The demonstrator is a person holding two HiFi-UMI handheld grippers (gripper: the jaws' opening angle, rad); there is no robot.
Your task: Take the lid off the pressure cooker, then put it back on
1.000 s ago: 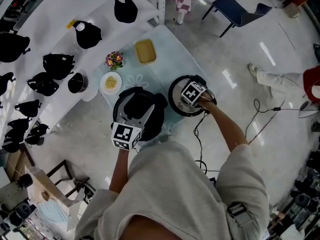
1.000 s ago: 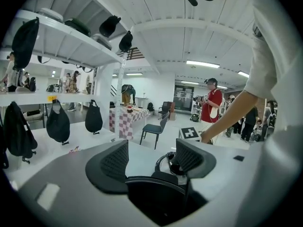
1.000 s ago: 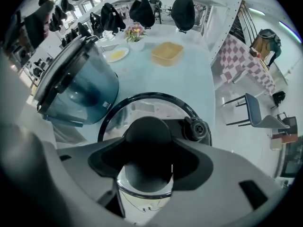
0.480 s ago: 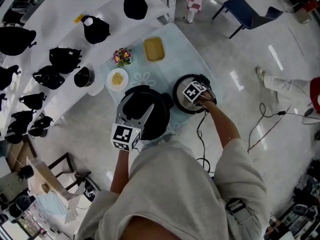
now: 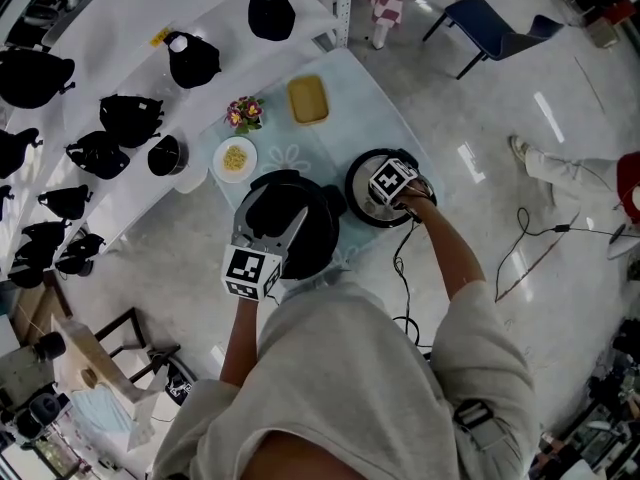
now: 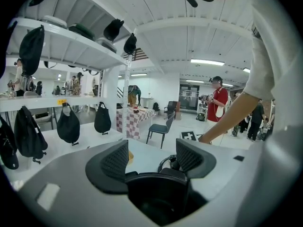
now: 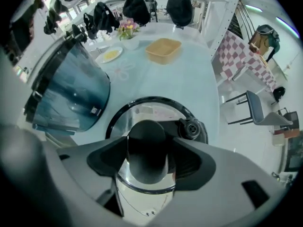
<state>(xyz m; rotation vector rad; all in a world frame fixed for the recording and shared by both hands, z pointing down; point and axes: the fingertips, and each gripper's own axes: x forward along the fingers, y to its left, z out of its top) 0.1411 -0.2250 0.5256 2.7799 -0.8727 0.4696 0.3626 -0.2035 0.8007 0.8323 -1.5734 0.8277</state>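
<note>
The lid (image 7: 156, 109) is off the pressure cooker (image 5: 322, 236) and lies flat on the counter (image 5: 330, 138), just beside it on the right. It is round, with a black rim, a shiny mirror-like face and a smooth black knob (image 7: 147, 143) in the middle. The right tool (image 7: 147, 151) points down at it. Its jaws have just been opening and stand wide, with the knob between them. The left tool (image 6: 151, 156), with its ribbed pads apart, grips nothing above the cooker's dark round body.
</note>
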